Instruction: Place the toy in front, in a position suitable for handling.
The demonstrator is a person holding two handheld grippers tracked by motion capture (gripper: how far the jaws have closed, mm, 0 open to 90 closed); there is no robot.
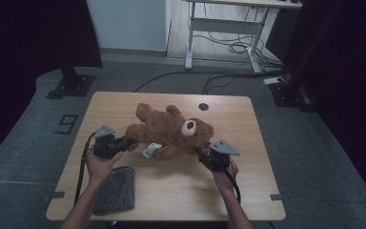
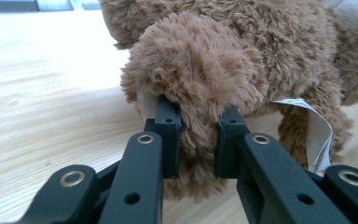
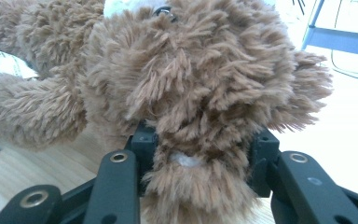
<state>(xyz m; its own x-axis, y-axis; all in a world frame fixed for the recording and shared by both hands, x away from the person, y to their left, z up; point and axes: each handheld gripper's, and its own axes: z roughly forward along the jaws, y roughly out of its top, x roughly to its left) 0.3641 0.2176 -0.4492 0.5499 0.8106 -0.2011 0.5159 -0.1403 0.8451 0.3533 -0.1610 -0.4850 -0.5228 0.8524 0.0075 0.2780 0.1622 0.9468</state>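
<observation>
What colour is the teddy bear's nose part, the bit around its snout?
The teddy bear is brown, but its muzzle is white. It shows best in the high view.

Lab, black curtains [image 1: 33, 33], floor cables [image 1: 219, 76], desk frame [image 1: 224, 28]

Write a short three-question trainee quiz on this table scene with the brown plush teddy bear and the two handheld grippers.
1. True or false: the left gripper is shut on a paw of the brown plush teddy bear.
2. Multiple choice: what lies on the light wooden table near the person's left forearm? A) a grey felt pouch B) a red ceramic mug C) a blue plastic tray
3. Fill in: the right gripper grips the bear at its ____ end.

Key:
1. True; the black jaws squeeze the fur from both sides.
2. A, the grey felt pouch.
3. Head; the white muzzle lies just beyond its jaws in the high view.
</observation>
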